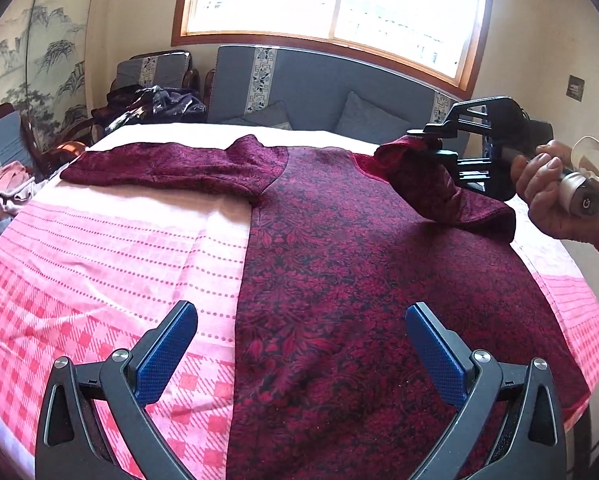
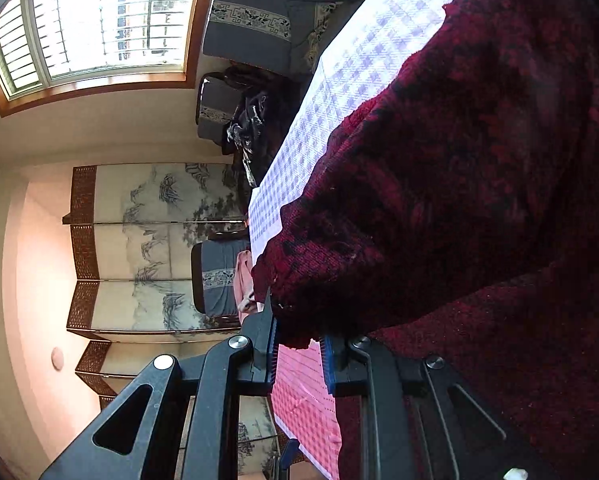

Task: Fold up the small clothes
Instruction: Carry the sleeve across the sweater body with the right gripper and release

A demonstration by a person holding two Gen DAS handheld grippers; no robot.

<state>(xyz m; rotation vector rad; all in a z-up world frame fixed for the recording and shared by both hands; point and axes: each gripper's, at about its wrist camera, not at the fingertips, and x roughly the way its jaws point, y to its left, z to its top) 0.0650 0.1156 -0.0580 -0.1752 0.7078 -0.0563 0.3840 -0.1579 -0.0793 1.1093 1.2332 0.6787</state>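
Our dark red top (image 1: pixel 339 264) lies flat on the pink checked cloth (image 1: pixel 99 280) on the table. We think the folding has only begun: one sleeve (image 1: pixel 171 168) lies spread out to the side, and the body is not folded. Our right gripper (image 1: pixel 439 144) is pinched on the other sleeve (image 1: pixel 431 180), lifting it over the top. Our left gripper (image 1: pixel 301 344) hangs over the bottom edge, fingers wide apart, holding nothing.

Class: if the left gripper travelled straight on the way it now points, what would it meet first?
Most likely the maroon garment spread on the pink checked cloth; the open left gripper hovers over its lower part, though depth is uncertain.
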